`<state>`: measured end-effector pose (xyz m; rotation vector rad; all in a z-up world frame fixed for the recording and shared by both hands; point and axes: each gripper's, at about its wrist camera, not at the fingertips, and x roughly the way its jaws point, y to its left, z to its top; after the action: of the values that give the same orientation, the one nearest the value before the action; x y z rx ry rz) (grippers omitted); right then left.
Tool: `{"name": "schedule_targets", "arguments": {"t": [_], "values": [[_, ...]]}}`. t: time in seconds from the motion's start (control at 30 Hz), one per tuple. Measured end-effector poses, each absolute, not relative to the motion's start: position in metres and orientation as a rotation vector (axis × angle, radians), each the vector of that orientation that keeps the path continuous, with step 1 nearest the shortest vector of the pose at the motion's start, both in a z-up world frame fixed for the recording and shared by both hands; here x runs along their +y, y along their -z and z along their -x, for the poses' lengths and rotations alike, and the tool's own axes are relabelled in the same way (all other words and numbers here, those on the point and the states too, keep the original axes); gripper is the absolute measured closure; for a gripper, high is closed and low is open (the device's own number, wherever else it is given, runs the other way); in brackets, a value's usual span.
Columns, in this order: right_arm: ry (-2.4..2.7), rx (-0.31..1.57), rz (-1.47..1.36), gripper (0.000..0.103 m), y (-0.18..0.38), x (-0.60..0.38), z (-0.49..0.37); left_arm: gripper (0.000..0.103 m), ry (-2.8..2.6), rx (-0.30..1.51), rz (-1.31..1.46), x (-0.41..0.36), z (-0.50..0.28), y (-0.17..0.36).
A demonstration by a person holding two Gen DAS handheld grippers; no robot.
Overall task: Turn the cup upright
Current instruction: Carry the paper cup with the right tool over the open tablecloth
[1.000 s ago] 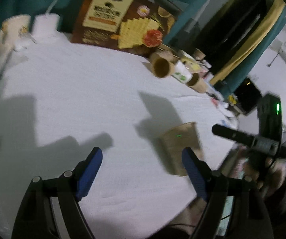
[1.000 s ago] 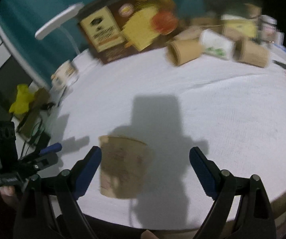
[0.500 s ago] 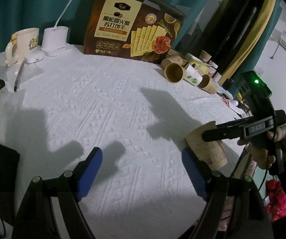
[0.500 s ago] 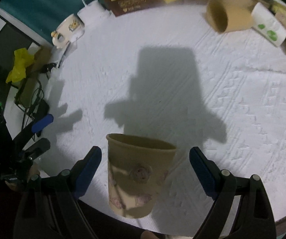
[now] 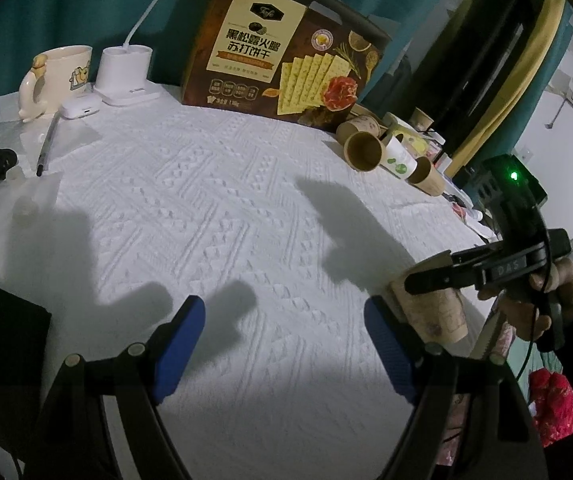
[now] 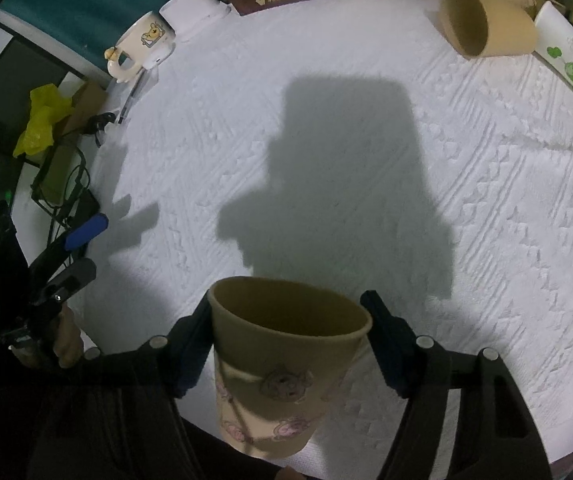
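A tan paper cup (image 6: 282, 376) with pink cartoon prints stands mouth up near the front edge of the white table (image 6: 366, 152). My right gripper (image 6: 286, 308) has just been closing and is now shut on the cup, its blue pads pressed against both sides just below the rim. From the left wrist view, the cup (image 5: 438, 316) sits at the right edge under the right gripper (image 5: 438, 276), which a hand holds. My left gripper (image 5: 282, 308) hangs open over bare tablecloth with nothing between its fingers, well left of the cup.
At the back stand a cracker box (image 5: 286, 60), a cream mug (image 5: 58, 76) and a white lamp base (image 5: 126, 72). Several paper cups (image 5: 366, 152) lie on their sides at the far right. A pen (image 5: 46, 148) and black cable lie at the left.
The right gripper's jaws went from wide apart to closed on the cup. It also sank and tilted further down. The left gripper barely shifted.
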<state>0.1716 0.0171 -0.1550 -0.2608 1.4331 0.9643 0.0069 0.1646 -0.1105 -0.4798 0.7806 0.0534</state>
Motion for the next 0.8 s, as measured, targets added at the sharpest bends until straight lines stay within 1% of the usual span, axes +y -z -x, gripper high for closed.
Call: {"name": "schedule_targets", "arguments": {"t": [0.13,0.4,0.57,0.67,0.8], "values": [[-0.918,1.357,0.272,0.035,0.146,0.014,-0.178,0.021,-0.059,0.789,0.475,0.164,-0.008,0.111],[-0.782,1.049,0.178,0.035,0.128,-0.014,-0.185,0.021,-0.063,0.785,0.458,0.156,-0.009,0.107],[-0.688,0.802,0.234,0.035,0.121,-0.03,-0.163,0.021,-0.062,0.786,0.459,0.15,-0.011,0.104],[-0.64,0.677,0.32,0.035,0.123,-0.031,-0.146,0.021,-0.065,0.785,0.443,0.145,-0.011,0.101],[-0.623,0.585,0.357,0.035,0.125,-0.032,-0.129,0.021,-0.065,0.79,0.421,0.138,-0.009,0.1]]}}
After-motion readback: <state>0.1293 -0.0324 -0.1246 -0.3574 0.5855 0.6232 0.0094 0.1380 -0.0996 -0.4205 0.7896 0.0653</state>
